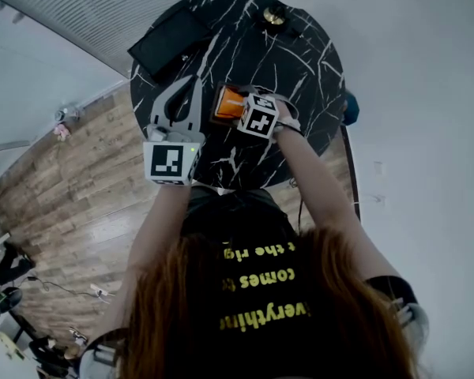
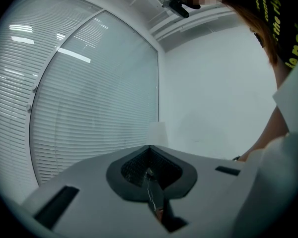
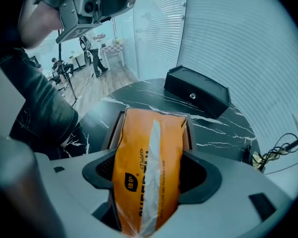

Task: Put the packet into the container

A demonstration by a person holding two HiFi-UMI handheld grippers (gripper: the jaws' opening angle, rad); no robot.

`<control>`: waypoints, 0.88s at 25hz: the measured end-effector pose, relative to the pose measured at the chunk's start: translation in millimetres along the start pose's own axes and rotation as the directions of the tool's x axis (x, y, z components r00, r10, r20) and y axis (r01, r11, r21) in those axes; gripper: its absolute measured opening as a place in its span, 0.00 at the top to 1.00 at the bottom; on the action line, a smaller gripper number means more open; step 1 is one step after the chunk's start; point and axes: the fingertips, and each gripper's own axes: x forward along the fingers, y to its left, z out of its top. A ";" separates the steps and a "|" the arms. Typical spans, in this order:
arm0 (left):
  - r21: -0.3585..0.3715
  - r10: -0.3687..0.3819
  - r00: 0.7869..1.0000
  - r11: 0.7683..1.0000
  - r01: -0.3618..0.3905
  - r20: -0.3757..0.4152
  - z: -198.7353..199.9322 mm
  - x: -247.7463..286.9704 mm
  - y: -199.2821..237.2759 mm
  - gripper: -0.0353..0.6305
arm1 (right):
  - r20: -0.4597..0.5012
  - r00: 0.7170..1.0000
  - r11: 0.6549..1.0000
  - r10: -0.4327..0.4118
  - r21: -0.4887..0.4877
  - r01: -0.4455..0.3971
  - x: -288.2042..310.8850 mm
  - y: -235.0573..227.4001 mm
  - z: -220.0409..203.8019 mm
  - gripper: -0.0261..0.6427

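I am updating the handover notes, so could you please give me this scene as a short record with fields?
Surface: round black marble table
Packet: orange packet, lying lengthwise between the right gripper's jaws
Right gripper: right gripper shut on the packet
Container: container under the packet, its rim showing on both sides
Left gripper: left gripper shut, empty, aimed at the blinds
Also present: black box beyond the container

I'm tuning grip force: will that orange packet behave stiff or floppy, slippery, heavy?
Probably pliable and somewhat slippery: the orange packet has glossy film with a crinkled seam. Likely light: the right gripper holds it by its sides alone.
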 end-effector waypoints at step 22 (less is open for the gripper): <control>0.003 0.005 1.000 1.000 -0.005 0.011 2.2 -10.4 -2.8 0.95 | -0.004 0.999 0.994 0.049 0.096 -0.049 -10.6 0.6 -7.4 0.36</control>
